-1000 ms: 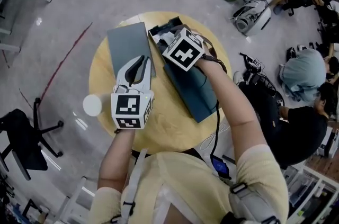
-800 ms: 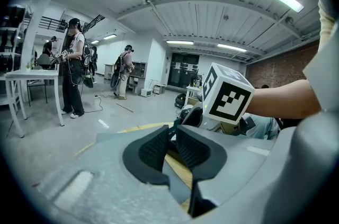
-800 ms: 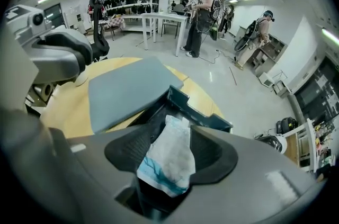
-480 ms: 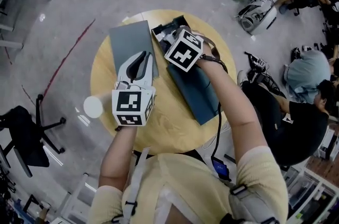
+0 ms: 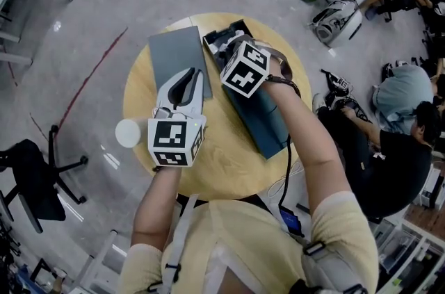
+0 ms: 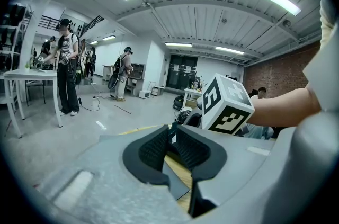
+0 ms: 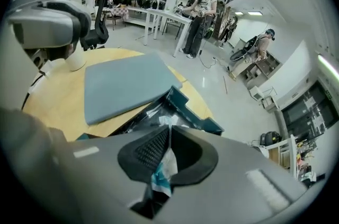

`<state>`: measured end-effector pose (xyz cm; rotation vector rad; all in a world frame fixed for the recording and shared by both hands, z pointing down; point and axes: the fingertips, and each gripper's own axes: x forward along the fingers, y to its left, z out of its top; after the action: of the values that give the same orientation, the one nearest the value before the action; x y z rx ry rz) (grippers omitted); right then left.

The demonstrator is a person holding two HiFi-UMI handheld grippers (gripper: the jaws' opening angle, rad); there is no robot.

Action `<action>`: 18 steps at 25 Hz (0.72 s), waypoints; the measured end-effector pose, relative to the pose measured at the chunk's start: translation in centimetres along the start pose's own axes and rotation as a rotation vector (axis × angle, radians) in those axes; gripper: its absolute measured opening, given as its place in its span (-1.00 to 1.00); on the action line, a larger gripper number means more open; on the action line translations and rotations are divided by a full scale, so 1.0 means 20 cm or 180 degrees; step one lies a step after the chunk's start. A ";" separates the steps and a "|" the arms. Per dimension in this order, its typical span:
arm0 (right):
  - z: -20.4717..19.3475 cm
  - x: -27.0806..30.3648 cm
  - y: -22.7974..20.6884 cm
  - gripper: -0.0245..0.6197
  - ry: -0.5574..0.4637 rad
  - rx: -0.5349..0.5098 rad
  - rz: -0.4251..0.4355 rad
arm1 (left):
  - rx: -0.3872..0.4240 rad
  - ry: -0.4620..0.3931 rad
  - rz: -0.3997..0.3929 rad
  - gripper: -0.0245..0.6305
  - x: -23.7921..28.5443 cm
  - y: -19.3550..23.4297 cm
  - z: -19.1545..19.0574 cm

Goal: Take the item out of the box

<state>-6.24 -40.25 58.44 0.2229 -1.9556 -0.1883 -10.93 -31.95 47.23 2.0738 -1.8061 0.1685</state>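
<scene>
"What's on the counter (image 5: 222,167)?"
"A long open box (image 5: 261,124), running from the far edge toward the near right, with a grey lid (image 5: 170,56) beside it."
"Which hand's nearer?"
"The right gripper (image 7: 168,130), down in the box's far end. Its fingers (image 7: 151,149) have just been closing and pinch the item (image 7: 161,175), a crinkly white-and-teal wrapper. The left gripper (image 6: 170,133): fingers together, empty."

Pale yellow short-sleeved shirt (image 5: 233,233); grey-white left gripper (image 5: 189,74), right gripper (image 7: 168,133), black-and-white marker cubes (image 5: 174,141); black cable (image 5: 286,147)

The surface (image 5: 229,171) is showing yellow wood, the lid (image 5: 174,56) is looking slate grey, the box (image 5: 270,124) dark teal, the packet (image 7: 161,172) white with teal print.
</scene>
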 end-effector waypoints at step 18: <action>0.13 -0.45 0.04 -0.88 -0.0345 -0.0131 -0.0844 | -0.0024 -0.0274 -0.0317 -0.79 -0.21 -0.08 0.15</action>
<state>-5.28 -37.29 49.51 0.4535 -2.0229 -0.4208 -10.46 -29.06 42.72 2.1909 -1.7439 0.0460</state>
